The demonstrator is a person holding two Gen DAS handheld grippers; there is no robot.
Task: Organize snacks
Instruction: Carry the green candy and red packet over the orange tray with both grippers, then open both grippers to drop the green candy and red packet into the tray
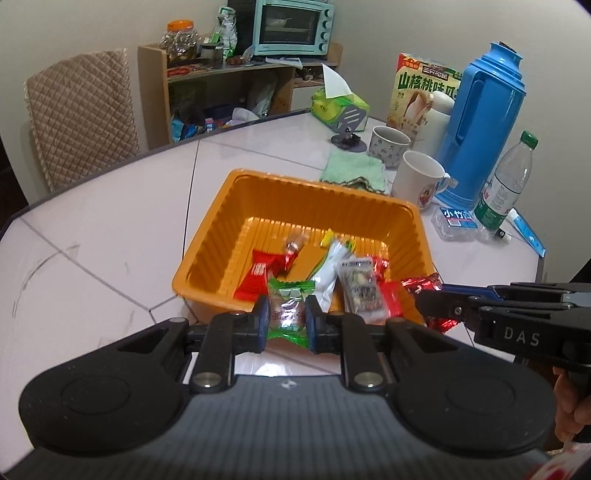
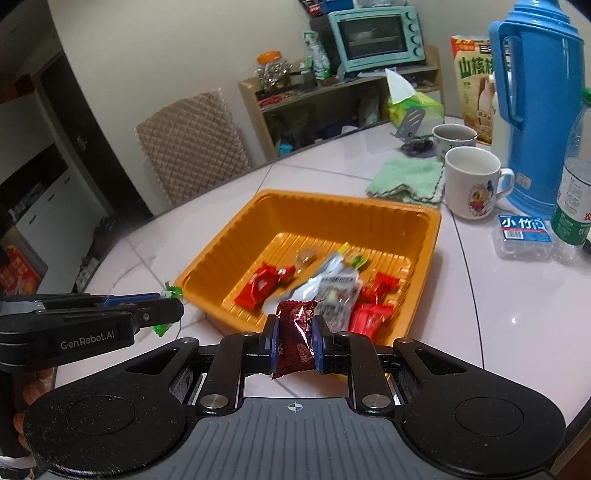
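Note:
An orange plastic tray [image 1: 376, 206] [image 2: 229, 236] sits on the white table and holds several wrapped snacks, among them red packets [image 1: 256, 277] [image 2: 258, 286] and a silver-and-white packet [image 1: 360, 286] [image 2: 338, 299]. My left gripper [image 1: 287, 317] [image 2: 168, 308] is shut on a green-wrapped candy [image 1: 290, 314] [image 2: 170, 293] just short of the tray's near rim. My right gripper [image 2: 294, 338] [image 1: 428, 302] is shut on a dark red snack packet [image 2: 295, 338] [image 1: 424, 286] over the tray's near right corner.
Behind the tray lie a green cloth [image 1: 352, 171], two mugs [image 1: 419, 181], a blue thermos [image 1: 480, 122], a water bottle [image 1: 508, 184], a tissue pack [image 1: 338, 103] and a snack box [image 1: 421, 88]. A padded chair [image 1: 79, 114] and a shelf with a toaster oven [image 1: 291, 27] stand beyond the table.

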